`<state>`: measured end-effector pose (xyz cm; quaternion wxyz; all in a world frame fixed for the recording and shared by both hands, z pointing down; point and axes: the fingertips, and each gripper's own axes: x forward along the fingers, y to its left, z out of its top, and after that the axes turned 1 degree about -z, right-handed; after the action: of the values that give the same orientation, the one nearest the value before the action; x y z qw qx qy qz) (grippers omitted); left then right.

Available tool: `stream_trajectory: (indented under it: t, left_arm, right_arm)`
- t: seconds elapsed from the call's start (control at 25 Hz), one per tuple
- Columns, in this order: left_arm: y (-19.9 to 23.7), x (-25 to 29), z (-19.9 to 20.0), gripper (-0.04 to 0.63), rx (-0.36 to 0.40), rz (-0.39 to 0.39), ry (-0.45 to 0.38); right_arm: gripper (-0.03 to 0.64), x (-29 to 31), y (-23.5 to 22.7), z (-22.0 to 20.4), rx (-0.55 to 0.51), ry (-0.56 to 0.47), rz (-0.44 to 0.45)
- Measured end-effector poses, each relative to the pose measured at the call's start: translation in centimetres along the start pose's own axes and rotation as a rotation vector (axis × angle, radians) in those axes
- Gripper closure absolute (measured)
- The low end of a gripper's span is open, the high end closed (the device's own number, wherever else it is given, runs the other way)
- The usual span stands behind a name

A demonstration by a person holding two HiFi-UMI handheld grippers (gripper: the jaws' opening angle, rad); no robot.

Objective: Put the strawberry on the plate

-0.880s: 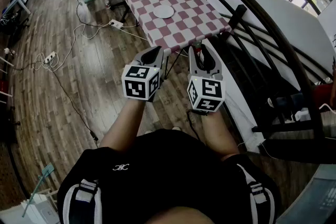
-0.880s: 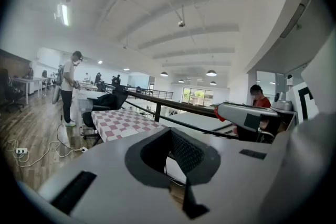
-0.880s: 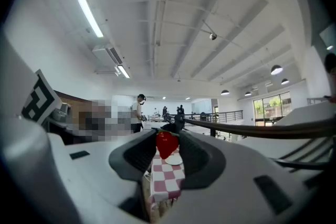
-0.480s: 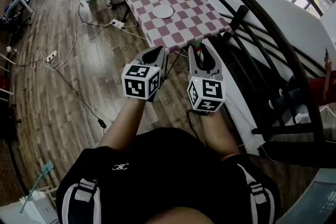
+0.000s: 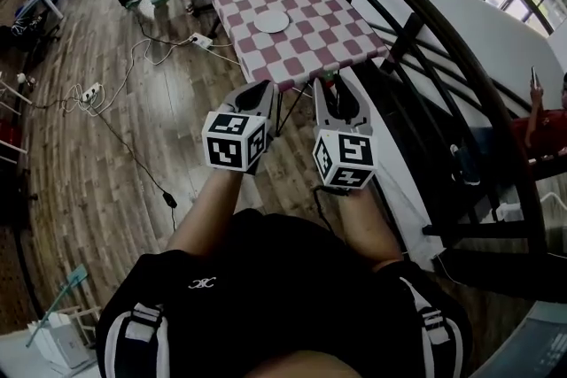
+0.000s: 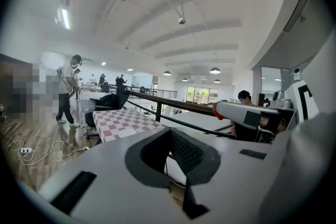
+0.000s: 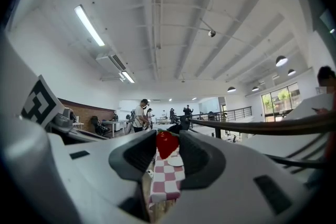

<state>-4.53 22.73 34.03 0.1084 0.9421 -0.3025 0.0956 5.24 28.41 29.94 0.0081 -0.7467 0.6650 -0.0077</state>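
As before, strawberry (image 7: 167, 145) in right gripper (image 7: 166, 138)

Open-plan office — desks (image 7: 112, 122), ceiling strip lights (image 7: 92, 25), mezzanine railing (image 7: 262, 125).

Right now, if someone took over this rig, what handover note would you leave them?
Left gripper: jaws shut, nothing between them, held level beside the right one.
Right gripper: jaws shut on the strawberry, held in the air short of the table's near edge.
White plate: empty, mid-table on the checkered tablecloth, ahead of both grippers.
Done: the strawberry is in the grip.
Left: carry it forward over the plate, lower it, open the jaws.
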Motion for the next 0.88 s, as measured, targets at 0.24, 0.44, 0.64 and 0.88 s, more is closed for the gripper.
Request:
stream_trajectory:
  t: [0.24, 0.44, 0.64, 0.88]
  left_arm:
    - [-0.6, 0.7, -0.9, 0.604, -0.012, 0.028, 0.016]
    - [0.4, 2.0, -0.8, 0.604, -0.008, 0.045, 0.016]
    - [2.3, 4.6, -0.9, 0.604, -0.018, 0.048, 0.016]
    - [5.1, 8.0, -0.4, 0.604, -0.023, 0.034, 0.015]
  right_arm:
    - [0.472, 0.2, -1.3, -0.7, 0.013, 0.017, 0.026]
    - [0.472, 2.1, -1.7, -1.3, 0.027, 0.024, 0.047]
    - [0.472, 4.9, -2.2, -1.8, 0.013, 0.022, 0.057]
    - [0.471, 9.2, -3.5, -2.2, 0.009, 0.018, 0.033]
